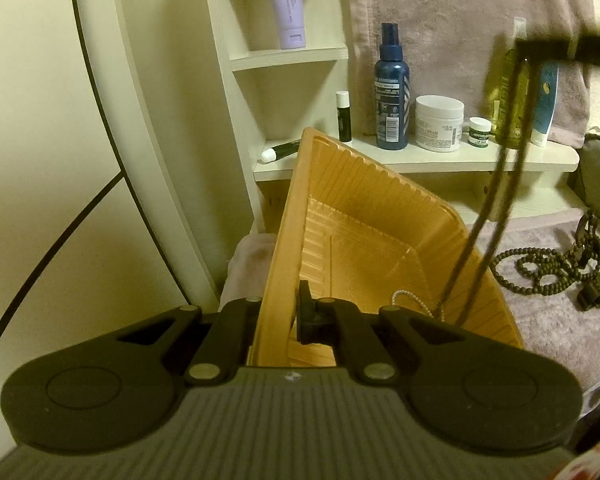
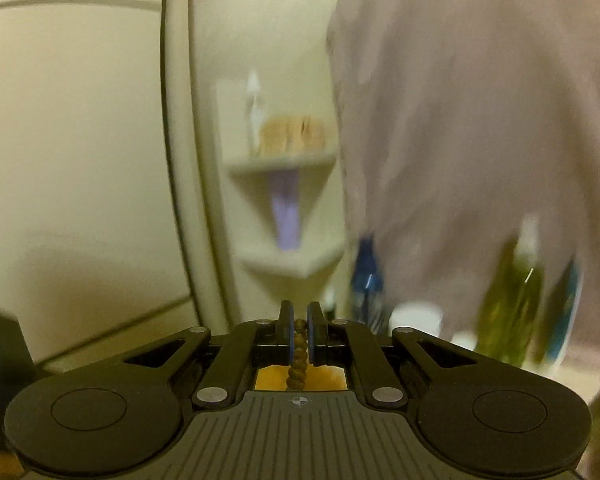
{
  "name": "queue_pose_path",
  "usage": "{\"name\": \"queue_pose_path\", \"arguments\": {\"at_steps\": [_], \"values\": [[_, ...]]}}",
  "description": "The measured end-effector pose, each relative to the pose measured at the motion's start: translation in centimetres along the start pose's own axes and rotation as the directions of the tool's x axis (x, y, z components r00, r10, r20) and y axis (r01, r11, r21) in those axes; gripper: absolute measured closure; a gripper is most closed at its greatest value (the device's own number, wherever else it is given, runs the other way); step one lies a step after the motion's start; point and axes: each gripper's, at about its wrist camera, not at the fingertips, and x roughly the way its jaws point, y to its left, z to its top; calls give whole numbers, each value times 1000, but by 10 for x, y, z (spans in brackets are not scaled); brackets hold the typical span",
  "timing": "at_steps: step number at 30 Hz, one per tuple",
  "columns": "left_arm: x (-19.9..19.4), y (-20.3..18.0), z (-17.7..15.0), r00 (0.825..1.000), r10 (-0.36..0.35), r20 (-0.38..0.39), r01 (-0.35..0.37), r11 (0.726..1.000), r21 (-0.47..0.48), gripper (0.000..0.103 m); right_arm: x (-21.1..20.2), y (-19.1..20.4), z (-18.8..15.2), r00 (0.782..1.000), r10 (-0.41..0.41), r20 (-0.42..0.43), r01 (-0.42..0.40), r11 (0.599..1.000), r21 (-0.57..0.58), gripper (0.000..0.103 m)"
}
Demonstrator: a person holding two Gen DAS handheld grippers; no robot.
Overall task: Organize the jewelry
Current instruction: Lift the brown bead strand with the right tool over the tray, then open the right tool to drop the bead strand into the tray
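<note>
My left gripper [image 1: 278, 316] is shut on the near rim of an orange plastic tray [image 1: 364, 216], holding it tilted. A small pearl chain [image 1: 414, 300] lies inside the tray. My right gripper [image 2: 299, 330] is shut on a dark beaded necklace [image 2: 298, 360]; in the left wrist view this gripper [image 1: 556, 46] is high at the upper right and the necklace [image 1: 488, 208] hangs from it as a long loop down into the tray. More dark beaded jewelry [image 1: 556, 270] lies tangled on the pink towel [image 1: 548, 320] to the right of the tray.
A cream shelf [image 1: 420, 160] behind the tray holds a blue spray bottle [image 1: 392, 92], a white cream jar [image 1: 439, 122], a small green jar [image 1: 480, 132], lip balms [image 1: 343, 116] and a yellow-green bottle [image 1: 510, 96]. A pink towel hangs behind. The right wrist view is motion-blurred.
</note>
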Motion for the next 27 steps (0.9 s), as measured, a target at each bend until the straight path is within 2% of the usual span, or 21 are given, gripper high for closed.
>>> {"name": "queue_pose_path", "arguments": {"at_steps": [3,9,15,17,19,20,21,22,27], "values": [[1,0,0,1000,1,0,-1,1000,2,99,20,0,-27,996,15,-89,-13,1000,24,97],[1,-1,0,1000,1,-2,-1,1000,4,99,50,-2,-67,972,29,-231,-17,998,54,97],[1,-1,0,1000,1,-2,-1,1000,3,99,62,-1,-81,952,79,-297,-60,995,75,97],[1,0,0,1000,1,-3,-1,1000,4,99,62,0,-84,951,82,-297,-64,996,70,97],[1,0,0,1000,1,-3,-1,1000,4,99,60,0,-86,953,75,-294,-58,996,66,92],[1,-1,-1,1000,1,-3,-1,1000,4,99,58,-2,-86,955,70,-287,-52,996,70,76],[1,-1,-1,1000,2,-2,-2,1000,5,99,56,-3,-85,960,59,-275,-41,997,71,56],[0,-1,-1,1000,2,-4,-2,1000,3,99,53,-3,-83,964,48,-263,-30,997,70,49],[0,0,-1,1000,3,-5,-3,1000,1,99,37,-10,-83,969,-9,-246,23,998,54,48]]}}
